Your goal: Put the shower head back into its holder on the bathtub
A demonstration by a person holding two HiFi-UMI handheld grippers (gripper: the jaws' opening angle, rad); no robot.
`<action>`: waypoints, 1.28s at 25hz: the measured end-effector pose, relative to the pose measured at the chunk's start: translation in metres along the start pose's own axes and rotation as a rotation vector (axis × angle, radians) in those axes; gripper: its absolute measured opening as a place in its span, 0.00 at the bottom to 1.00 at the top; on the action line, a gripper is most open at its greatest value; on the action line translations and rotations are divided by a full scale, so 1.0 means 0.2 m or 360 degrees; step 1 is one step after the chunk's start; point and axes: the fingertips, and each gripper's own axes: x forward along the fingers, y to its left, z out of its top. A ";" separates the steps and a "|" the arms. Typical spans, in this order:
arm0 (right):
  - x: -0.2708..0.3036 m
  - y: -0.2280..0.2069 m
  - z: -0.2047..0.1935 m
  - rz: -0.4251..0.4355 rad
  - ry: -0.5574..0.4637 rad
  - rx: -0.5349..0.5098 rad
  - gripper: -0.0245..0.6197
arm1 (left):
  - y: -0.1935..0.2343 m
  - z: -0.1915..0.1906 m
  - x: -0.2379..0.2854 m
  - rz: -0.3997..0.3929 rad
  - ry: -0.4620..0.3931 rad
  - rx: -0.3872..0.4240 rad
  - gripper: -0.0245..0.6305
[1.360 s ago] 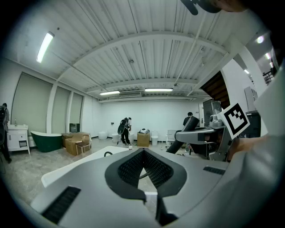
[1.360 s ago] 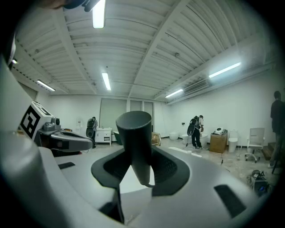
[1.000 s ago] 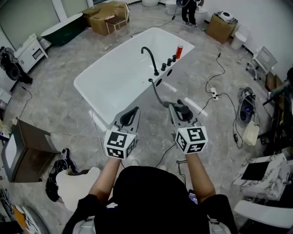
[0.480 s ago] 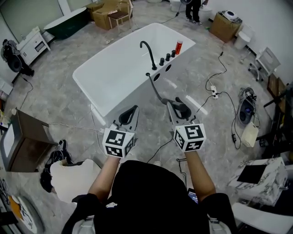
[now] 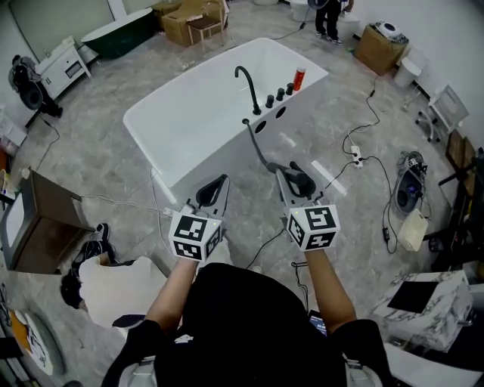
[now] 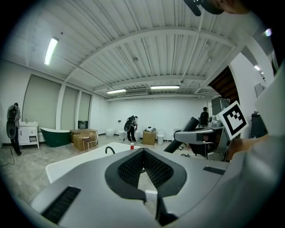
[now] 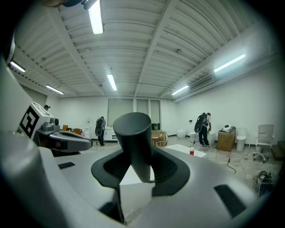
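The white bathtub (image 5: 151, 140) stands ahead on the grey floor, with a black curved faucet (image 5: 245, 83), black knobs (image 5: 275, 97) and a red bottle (image 5: 299, 78) on its near rim. A dark hose (image 5: 257, 150) runs from that rim to the black shower head (image 5: 302, 181). My right gripper (image 5: 292, 178) is shut on the shower head, short of the tub's side; the handle (image 7: 133, 142) stands up between the jaws. To its left my left gripper (image 5: 213, 190) is shut with nothing in it (image 6: 143, 153). I cannot make out the holder.
Cables and a power strip (image 5: 354, 157) lie on the floor right of the tub. Cardboard boxes (image 5: 185, 19) and a green tub (image 5: 113, 39) sit beyond it, and an open box (image 5: 38, 227) at my left. A person (image 5: 327, 13) stands far back.
Both grippers have edged forward toward the bathtub's side, side by side. The right one still holds the shower head and the jaws have not changed.
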 end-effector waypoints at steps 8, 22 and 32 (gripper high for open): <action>0.13 -0.07 0.03 0.0011 -0.0025 0.0014 0.26 | 0.09 0.00 0.16 -0.0009 -0.0004 -0.0005 0.06; 0.76 -0.29 0.14 -0.0002 -0.0028 0.0031 0.26 | 0.49 0.11 0.72 -0.0067 0.0004 -0.0072 0.06; 1.26 -0.37 0.22 -0.0010 -0.0009 0.0040 0.26 | 0.87 0.20 1.05 -0.0082 0.0009 -0.0093 0.06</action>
